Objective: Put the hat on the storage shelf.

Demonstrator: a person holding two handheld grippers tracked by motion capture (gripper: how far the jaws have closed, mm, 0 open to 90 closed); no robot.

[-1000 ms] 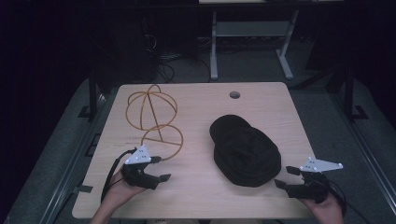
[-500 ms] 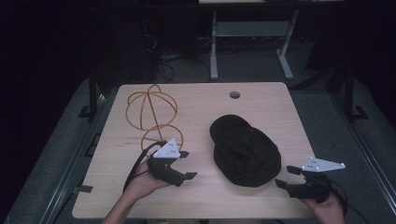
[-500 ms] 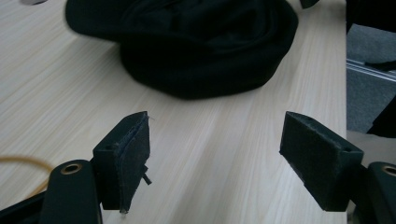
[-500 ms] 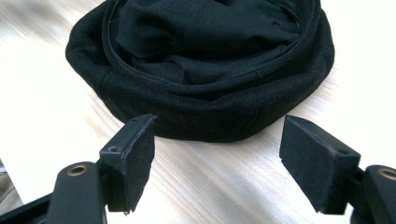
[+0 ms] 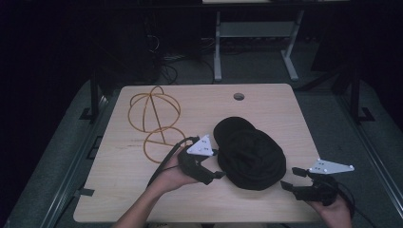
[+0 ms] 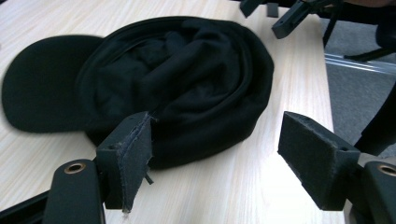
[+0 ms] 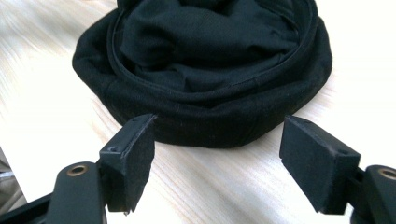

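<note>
Black cap (image 5: pixel 249 156) on wooden table (image 5: pixel 266 102), yellow wire stand (image 5: pixel 154 118) well left

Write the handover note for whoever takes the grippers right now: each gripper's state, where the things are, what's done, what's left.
Left gripper: jaws open, nothing between them, right at the left edge of the black cap; whether it touches the fabric can't be told.
Right gripper: jaws open, empty, low at the table's near right edge, pointing at the cap and apart from it.
The cap lies upside down on the wooden table, right of centre, brim toward the far side.
The orange wire hat stand is on the table's far left, with nothing on it.
Done: both grippers are lined up on the cap.
Left: probably grip the cap and take it to the stand; nothing is lifted yet.
</note>
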